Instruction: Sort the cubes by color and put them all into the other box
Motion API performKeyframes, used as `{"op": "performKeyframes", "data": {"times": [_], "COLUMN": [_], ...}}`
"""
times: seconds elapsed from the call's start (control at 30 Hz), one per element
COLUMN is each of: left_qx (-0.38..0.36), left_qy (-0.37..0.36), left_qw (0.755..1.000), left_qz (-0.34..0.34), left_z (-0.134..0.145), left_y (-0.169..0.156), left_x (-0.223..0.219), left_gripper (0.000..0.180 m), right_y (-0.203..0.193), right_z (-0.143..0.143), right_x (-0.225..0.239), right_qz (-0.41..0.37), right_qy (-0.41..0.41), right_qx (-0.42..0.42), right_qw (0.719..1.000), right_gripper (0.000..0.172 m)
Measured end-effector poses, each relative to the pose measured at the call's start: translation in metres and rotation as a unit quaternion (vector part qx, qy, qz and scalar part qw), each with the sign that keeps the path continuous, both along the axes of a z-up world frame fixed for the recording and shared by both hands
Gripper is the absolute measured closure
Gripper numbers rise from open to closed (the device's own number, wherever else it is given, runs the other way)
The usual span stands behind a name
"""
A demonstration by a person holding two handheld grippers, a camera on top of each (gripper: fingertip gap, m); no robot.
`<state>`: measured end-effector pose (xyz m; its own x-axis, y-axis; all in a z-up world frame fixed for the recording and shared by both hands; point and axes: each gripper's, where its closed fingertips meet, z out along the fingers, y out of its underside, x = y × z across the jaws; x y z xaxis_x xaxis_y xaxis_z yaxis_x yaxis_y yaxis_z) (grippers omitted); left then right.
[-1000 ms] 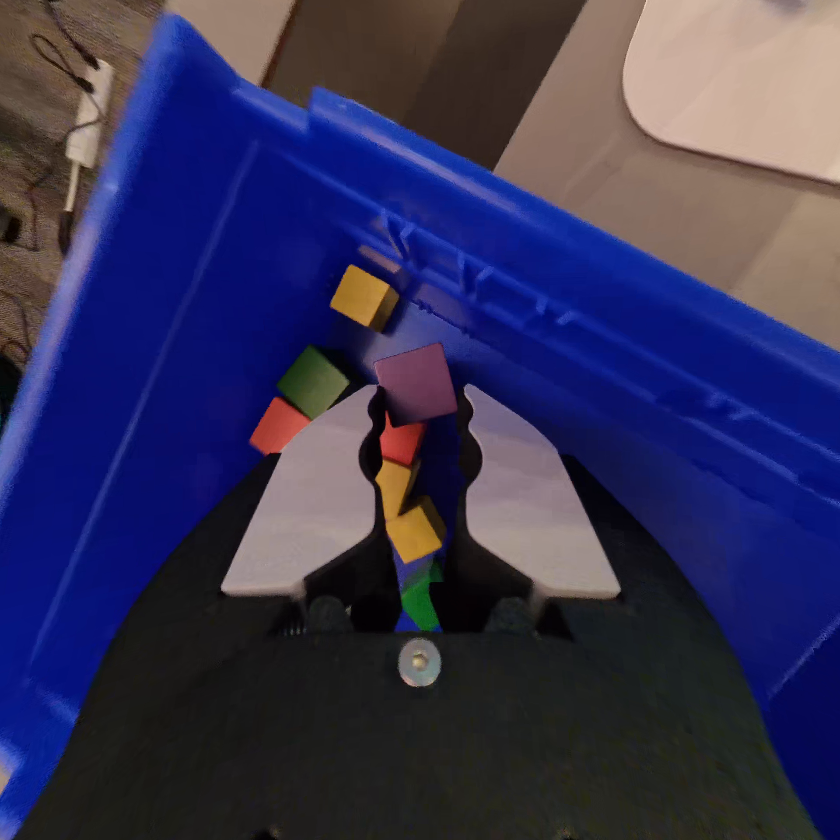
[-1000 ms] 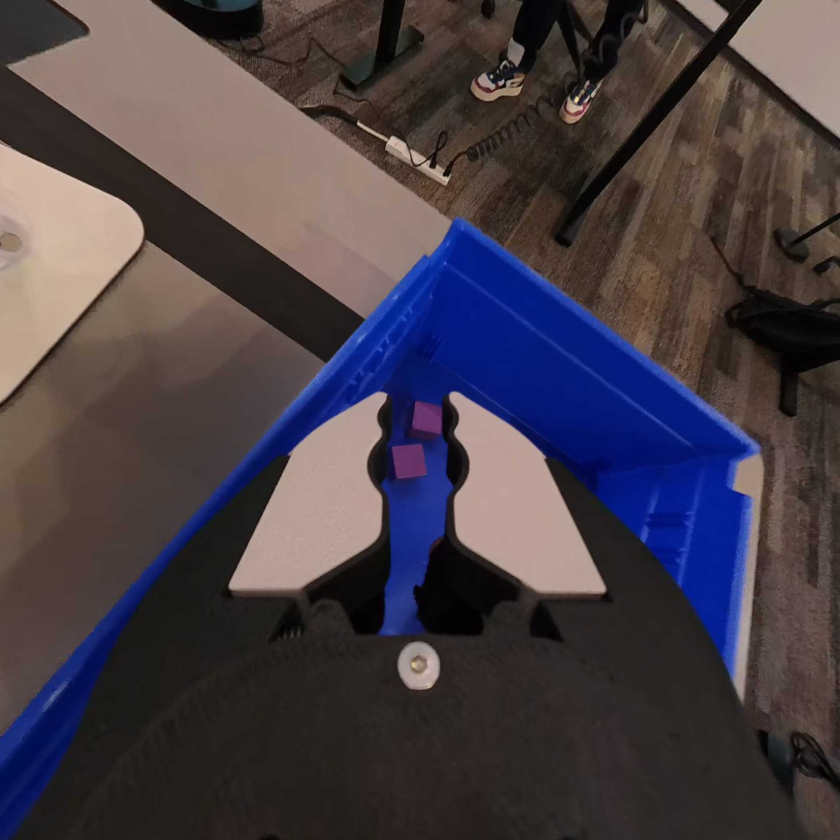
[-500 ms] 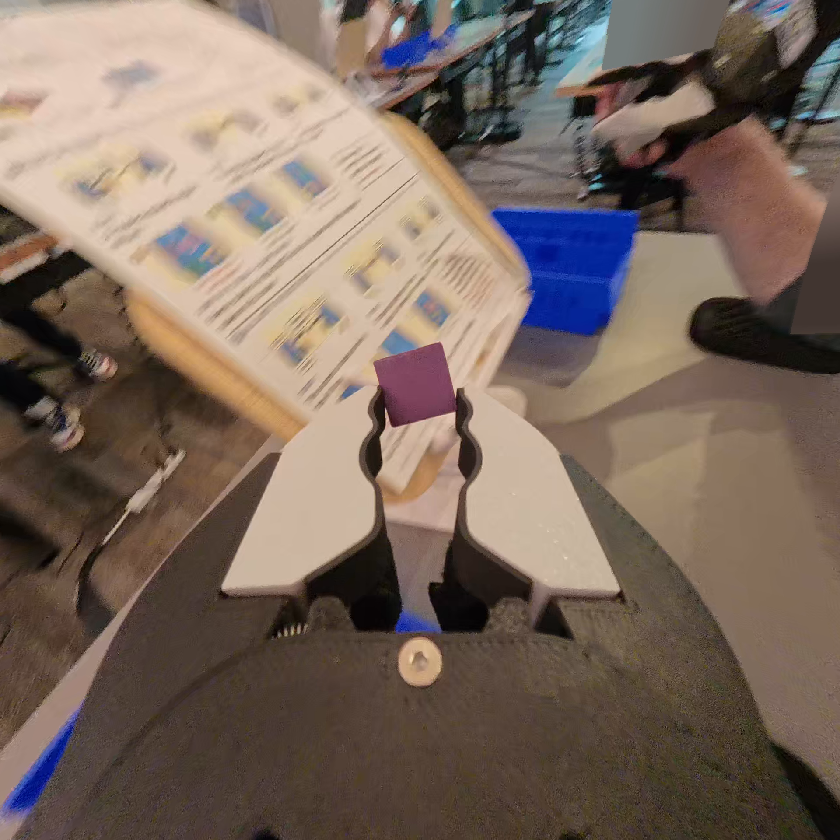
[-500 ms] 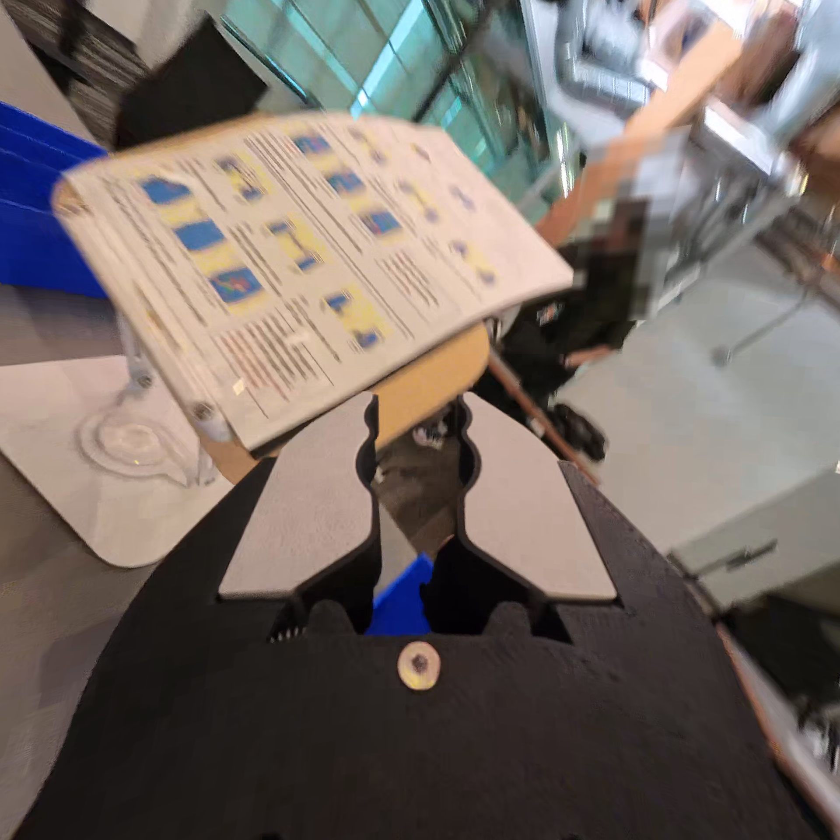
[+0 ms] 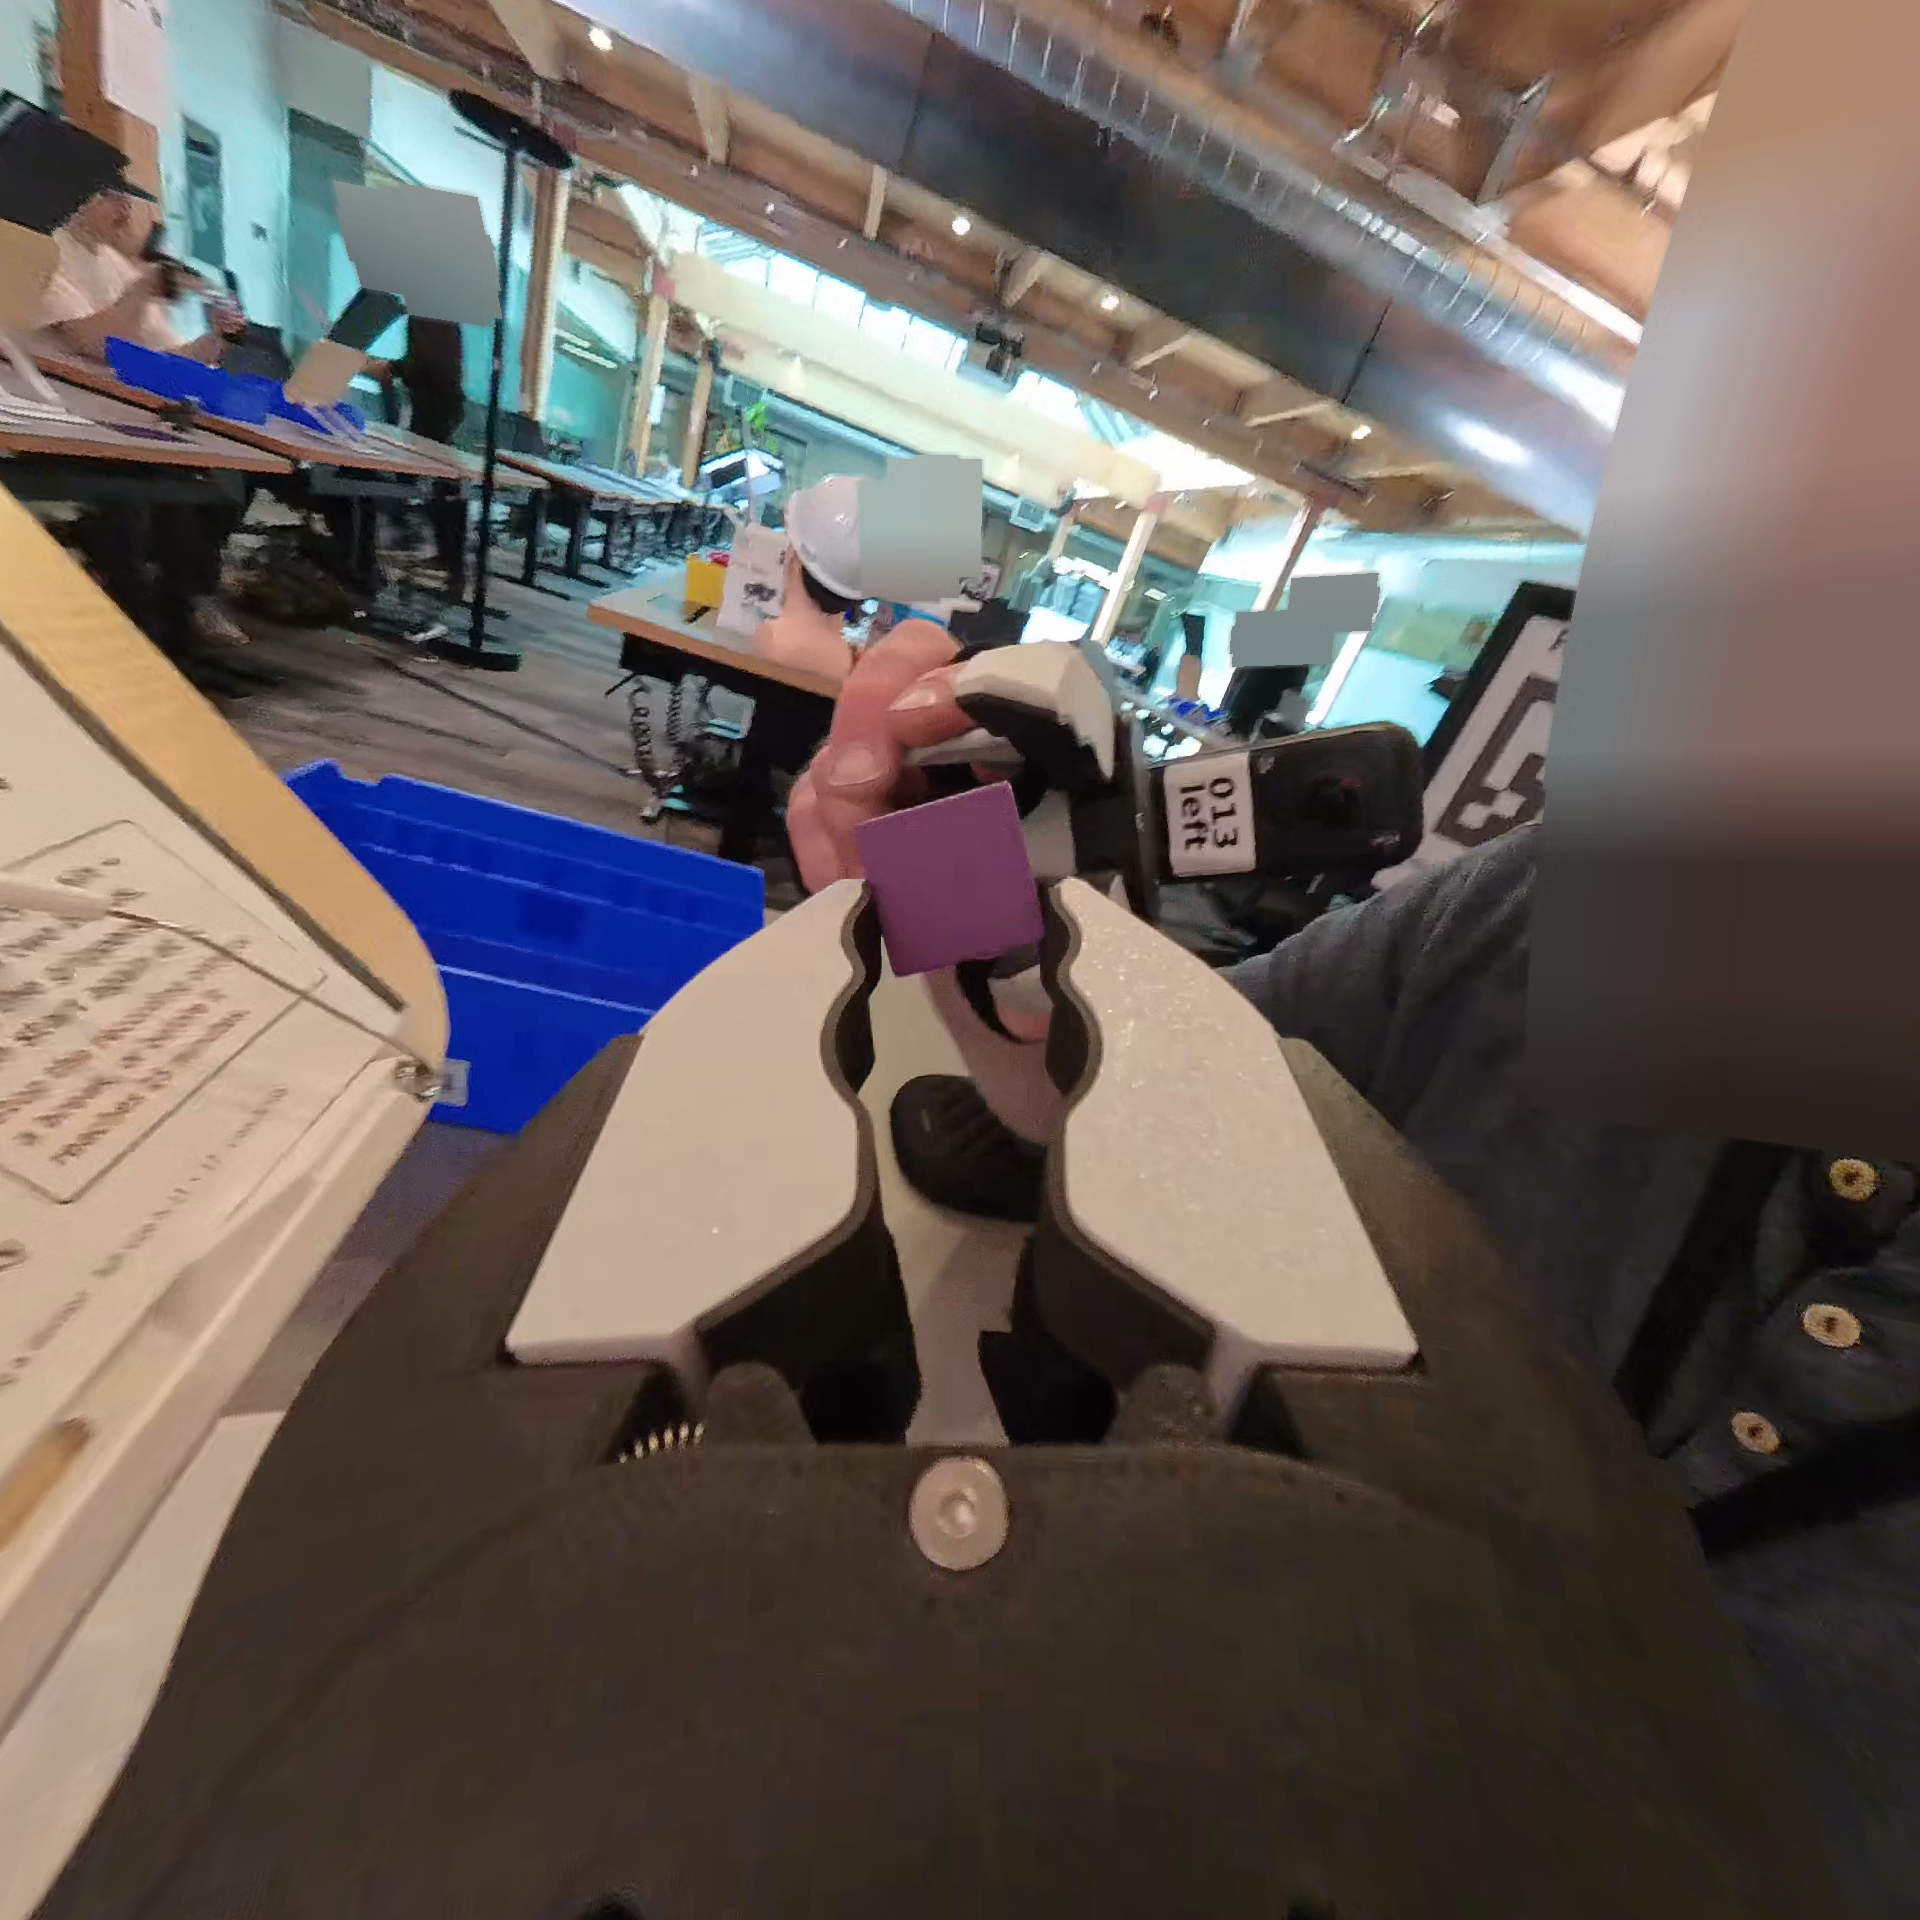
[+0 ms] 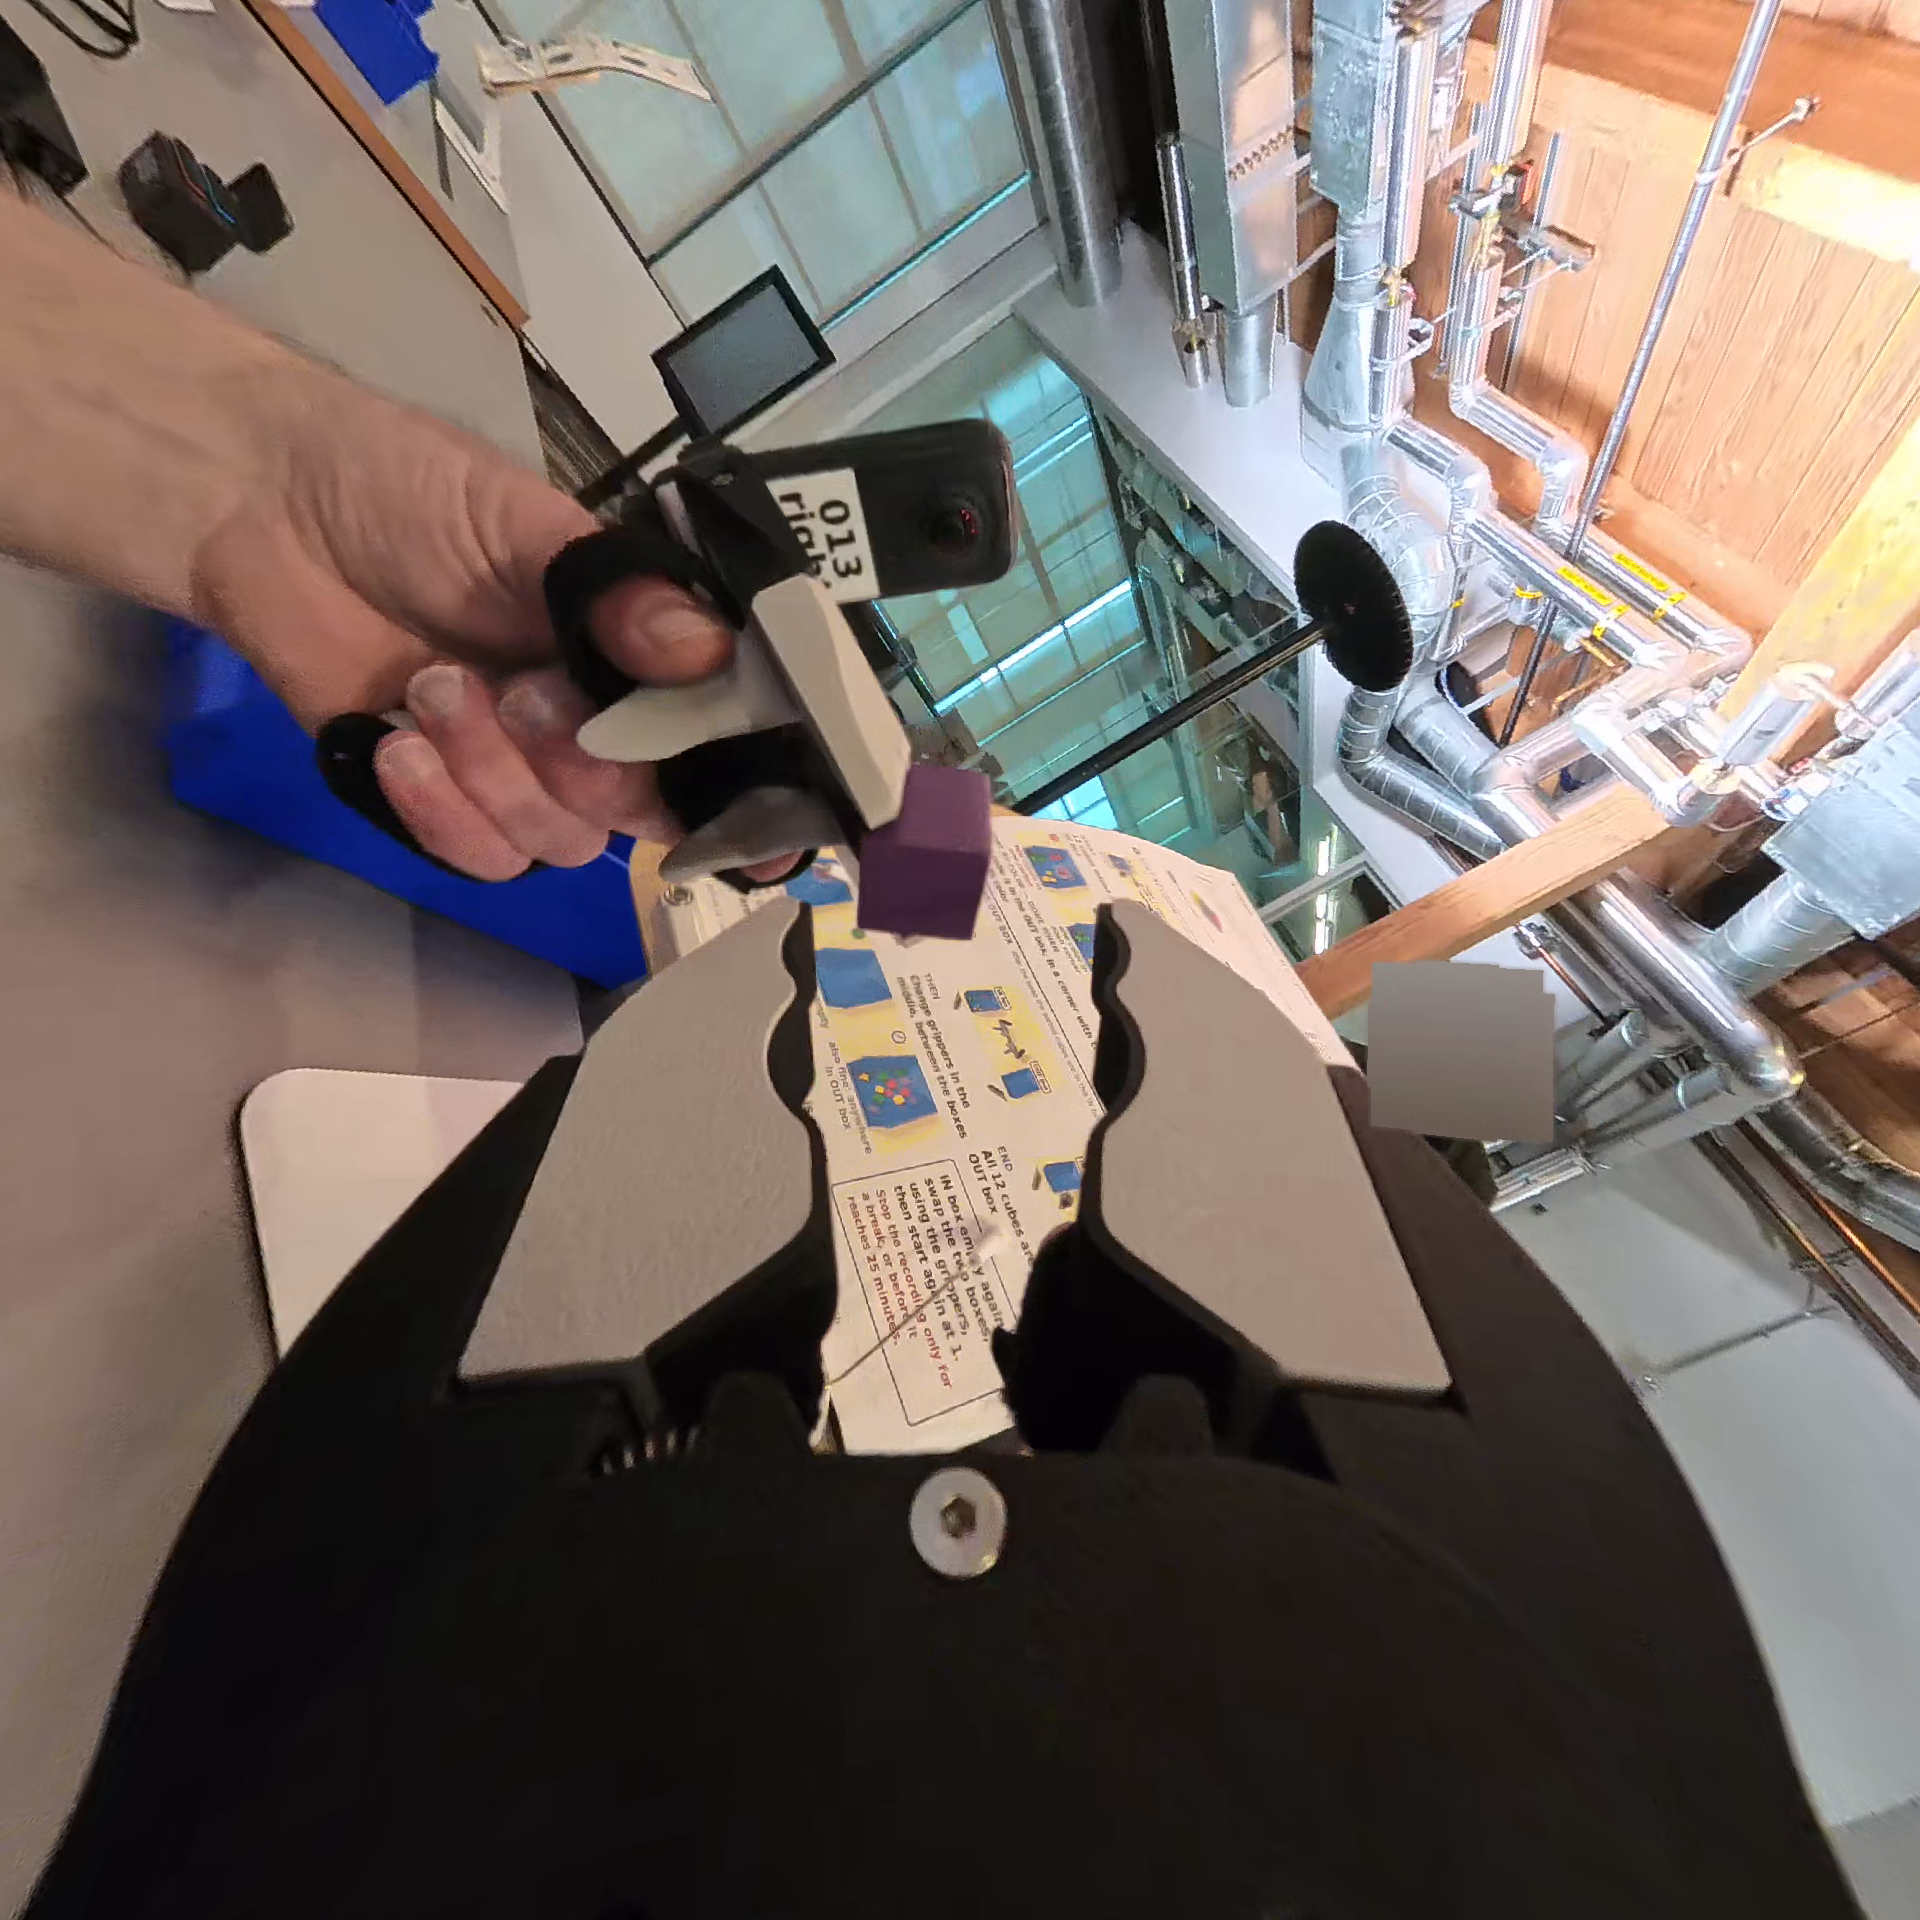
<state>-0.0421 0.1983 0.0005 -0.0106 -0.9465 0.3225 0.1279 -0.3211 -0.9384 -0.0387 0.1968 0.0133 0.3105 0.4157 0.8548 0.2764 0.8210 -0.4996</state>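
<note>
My left gripper (image 5: 956,906) is shut on a purple cube (image 5: 951,878) and holds it up in the air, both pads pressed on its sides. The right wrist view shows the same cube (image 6: 923,864) pinched at the left gripper's fingertips (image 6: 842,717), held by a hand. My right gripper (image 6: 954,932) is open and empty. The cube hangs just in front of its fingertips and does not touch them. The right gripper also shows in the left wrist view (image 5: 1039,717), just beyond the cube and facing it.
A blue box (image 5: 561,935) stands on the table to the left, also showing in the right wrist view (image 6: 416,873). A tilted instruction board (image 5: 156,1039) (image 6: 966,1091) stands on a white base (image 6: 364,1164). A person's sleeve (image 5: 1455,987) is at the right.
Both grippers rose out of the blue boxes and turned to face each other in the air. The left kept the purple cube. The right gripper's jaws opened wider.
</note>
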Motion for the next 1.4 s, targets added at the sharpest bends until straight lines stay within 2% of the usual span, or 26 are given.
{"op": "performKeyframes", "data": {"times": [0.23, 0.4, 0.6, 0.67, 0.7, 0.77, 0.83, 0.97, 1.0, 1.07, 1.17, 1.27, 1.4], "left_qx": [-0.026, -0.028, -0.008, 0.015, 0.030, 0.067, 0.095, 0.127, 0.129, 0.127, 0.121, 0.105, 0.101], "left_qy": [-0.045, -0.045, -0.046, -0.067, -0.067, -0.067, -0.062, -0.017, -0.019, -0.016, -0.004, 0.002, 0.016], "left_qw": [0.998, 0.997, 0.999, 0.998, 0.997, 0.994, 0.990, 0.981, 0.980, 0.980, 0.981, 0.984, 0.985], "left_qz": [-0.037, -0.050, -0.017, 0.010, 0.022, 0.050, 0.081, 0.147, 0.152, 0.153, 0.155, 0.144, 0.141], "left_z": [-0.001, -0.005, 0.004, 0.018, 0.023, 0.034, 0.044, 0.048, 0.049, 0.049, 0.041, 0.033, 0.026], "left_y": [-0.008, -0.013, -0.010, -0.007, -0.007, -0.006, -0.004, 0.005, 0.006, 0.007, 0.012, 0.016, 0.019], "left_x": [0.013, 0.021, 0.016, 0.002, -0.006, -0.023, -0.040, -0.061, -0.063, -0.065, -0.064, -0.060, -0.057], "left_gripper": [0.151, 0.151, 0.151, 0.155, 0.163, 0.180, 0.180, 0.180, 0.180, 0.180, 0.180, 0.180, 0.180], "right_y": [0.008, 0.006, 0.007, 0.014, 0.023, 0.053, 0.095, 0.184, 0.200, 0.226, 0.251, 0.259, 0.267], "right_z": [-0.012, -0.011, -0.003, 0.010, 0.018, 0.029, 0.029, -0.024, -0.049, -0.089, -0.148, -0.202, -0.235], "right_x": [-0.008, -0.008, -0.001, 0.014, 0.026, 0.058, 0.101, 0.183, 0.197, 0.224, 0.248, 0.259, 0.266], "right_qz": [-0.020, -0.013, -0.014, -0.019, -0.032, -0.082, -0.149, -0.294, -0.311, -0.357, -0.396, -0.409, -0.433], "right_qy": [-0.013, -0.002, 0.009, 0.028, 0.041, 0.057, 0.066, 0.038, 0.021, 0.005, -0.013, -0.042, -0.048], "right_qx": [0.016, 0.011, 0.009, -0.006, -0.012, -0.038, -0.077, -0.207, -0.267, -0.333, -0.420, -0.497, -0.534], "right_qw": [1.000, 1.000, 1.000, 0.999, 0.999, 0.994, 0.984, 0.932, 0.912, 0.873, 0.816, 0.764, 0.724], "right_gripper": [0.127, 0.140, 0.143, 0.143, 0.144, 0.144, 0.144, 0.143, 0.143, 0.143, 0.143, 0.142, 0.142]}}
